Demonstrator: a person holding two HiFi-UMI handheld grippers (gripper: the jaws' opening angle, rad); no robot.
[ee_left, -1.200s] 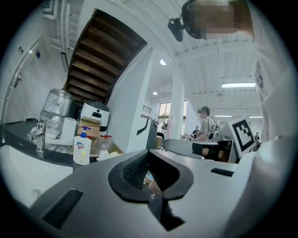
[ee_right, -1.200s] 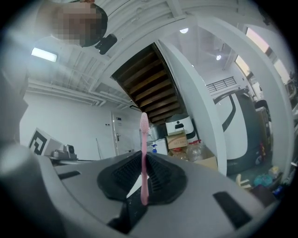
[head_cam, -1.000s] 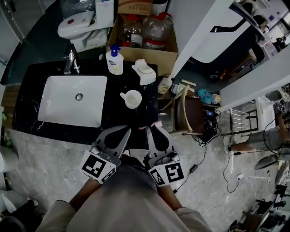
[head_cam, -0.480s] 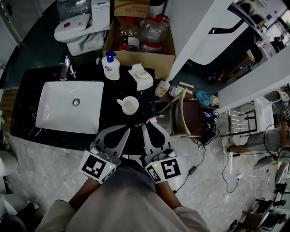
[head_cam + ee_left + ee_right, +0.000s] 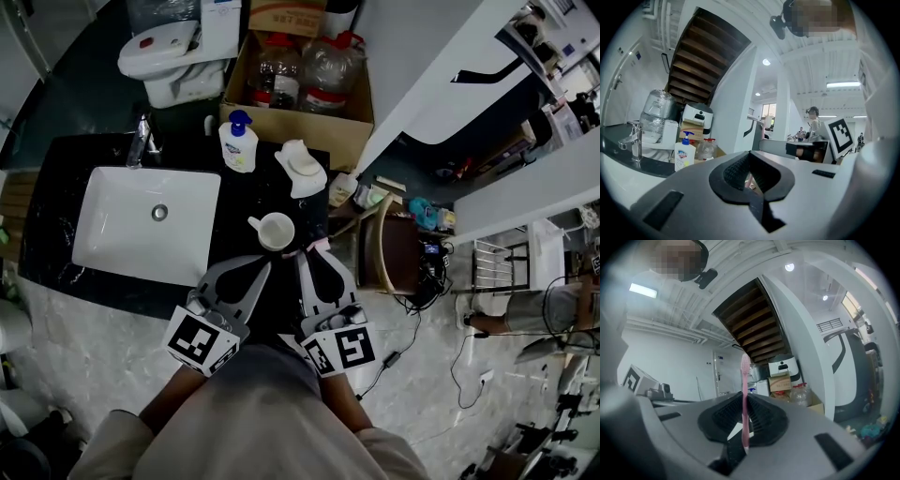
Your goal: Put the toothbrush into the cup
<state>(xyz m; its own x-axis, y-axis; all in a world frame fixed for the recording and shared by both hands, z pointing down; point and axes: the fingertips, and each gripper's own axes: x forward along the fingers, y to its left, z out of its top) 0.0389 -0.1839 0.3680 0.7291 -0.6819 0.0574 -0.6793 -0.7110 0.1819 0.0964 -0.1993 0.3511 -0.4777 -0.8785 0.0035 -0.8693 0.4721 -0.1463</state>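
**Right gripper** point(image 5: 744, 425): The jaws are clamped on the handle of the pink toothbrush point(image 5: 745, 394). In the right gripper view, the brush runs out along the jaw line, with the bristle head at the far end, clear of the pads. In the head view, its pink tip shows just past the jaw tips.

**Left gripper** point(image 5: 750, 172): The jaws are brought together and hold nothing. You carry it just beside the right gripper, and both point toward the counter.

**Cup** point(image 5: 277, 231): The white cup stands upright on the black countertop point(image 5: 239, 192), just beyond the two sets of jaw tips. Its handle points toward the white sink point(image 5: 112, 234). The toothbrush is near the cup's rim on the right side and is not inside the cup.

**Labels:** The pump soap bottle point(image 5: 238, 145) behind the cup has a blue-and-white label, and the print is too small to read. Behind it, the cardboard box point(image 5: 300, 117) holds clear bottles and shows no readable print. Each gripper cube shows black-and-white square markers.
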